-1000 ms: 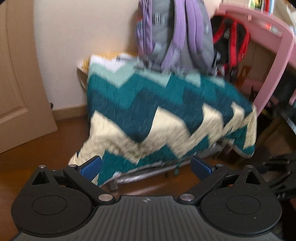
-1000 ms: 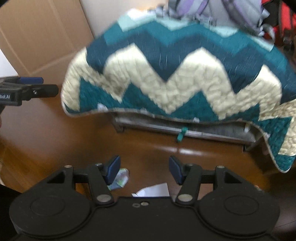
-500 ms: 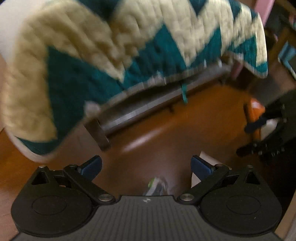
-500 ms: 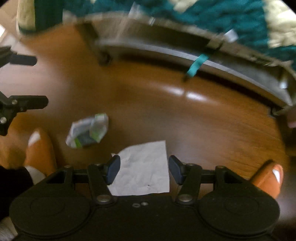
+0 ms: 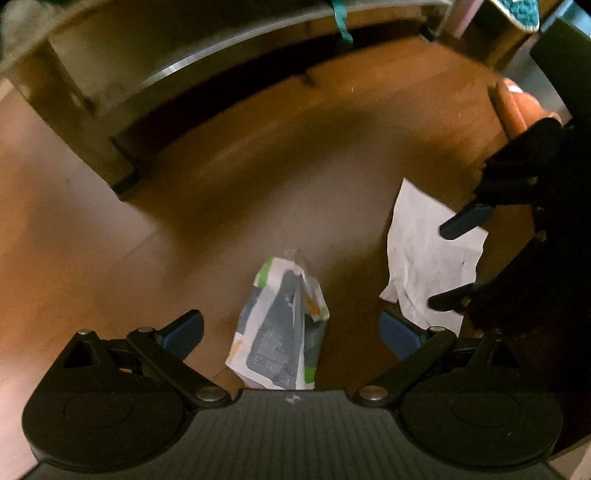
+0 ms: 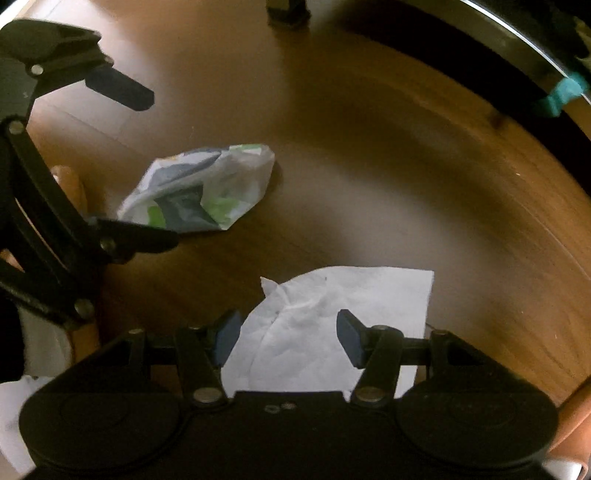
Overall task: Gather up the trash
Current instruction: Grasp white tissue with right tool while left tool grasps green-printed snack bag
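A crumpled white, grey and green wrapper [image 5: 277,343] lies on the brown wooden floor. My left gripper [image 5: 291,330] hangs open just over it, one blue pad on each side, neither touching. A creased white paper sheet [image 6: 332,295] lies flat to the right of the wrapper. Over the sheet my right gripper [image 6: 288,338] points down with its jaws wide apart and nothing gripped. The right wrist view shows the wrapper [image 6: 207,188] with the left gripper [image 6: 135,164] straddling it. The left wrist view shows the sheet [image 5: 417,251] under the right gripper [image 5: 458,262].
A low grey metal frame [image 5: 110,74] with a teal strap [image 5: 341,22] runs across the far side of the floor. An orange slipper [image 5: 517,107] stands at the right, and another slipper [image 6: 576,417] shows at the lower right edge.
Both grippers have sunk toward the floor and tipped downward. The zigzag quilt and backpack have left the views. The wrapper and the paper now lie much closer, between the jaws.
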A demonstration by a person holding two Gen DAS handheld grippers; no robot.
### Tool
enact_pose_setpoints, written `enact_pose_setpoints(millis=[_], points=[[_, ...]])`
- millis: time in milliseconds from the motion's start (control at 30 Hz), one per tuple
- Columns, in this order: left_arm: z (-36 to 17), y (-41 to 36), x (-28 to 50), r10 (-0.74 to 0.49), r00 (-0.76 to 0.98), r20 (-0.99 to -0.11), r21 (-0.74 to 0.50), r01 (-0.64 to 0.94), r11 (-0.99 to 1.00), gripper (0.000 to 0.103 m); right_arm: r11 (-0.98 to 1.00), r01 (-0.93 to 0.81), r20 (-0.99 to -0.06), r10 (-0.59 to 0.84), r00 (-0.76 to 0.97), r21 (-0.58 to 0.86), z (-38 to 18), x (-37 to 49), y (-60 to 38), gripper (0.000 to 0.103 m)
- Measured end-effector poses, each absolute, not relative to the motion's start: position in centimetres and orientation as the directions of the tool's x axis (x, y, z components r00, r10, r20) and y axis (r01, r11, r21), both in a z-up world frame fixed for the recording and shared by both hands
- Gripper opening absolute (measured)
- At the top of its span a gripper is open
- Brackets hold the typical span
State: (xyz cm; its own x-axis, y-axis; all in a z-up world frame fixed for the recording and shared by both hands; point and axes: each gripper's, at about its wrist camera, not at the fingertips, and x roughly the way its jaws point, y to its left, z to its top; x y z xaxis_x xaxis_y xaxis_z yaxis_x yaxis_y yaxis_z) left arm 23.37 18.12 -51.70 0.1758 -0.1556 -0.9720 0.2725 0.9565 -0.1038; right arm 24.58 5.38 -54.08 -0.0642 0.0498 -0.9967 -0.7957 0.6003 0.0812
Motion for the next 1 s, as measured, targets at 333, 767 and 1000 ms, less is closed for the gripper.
enact_pose_setpoints(millis=[333,767,1000], points=[[-56.0,17.2,23.4,-0.119,0.113,-0.987,-0.075,0.331,0.941,0.070,0.644,-0.765,-0.998,-0.033,-0.055,0.020,-57.6,25.0,6.2,0.053],[-57.3,18.6,24.1,-0.147,0.073,-0.986,-0.127,0.226,0.966,0.030,0.674,-0.737,-0.997,-0.070,-0.011,-0.039,-57.9,26.7,6.3,0.005],[-56.2,19.3,24.3,-0.158,0.096,-0.983,-0.138,0.186,0.973,0.011,0.698,-0.715,-0.999,-0.017,0.028,-0.032,-54.8,27.8,4.8,0.005]])
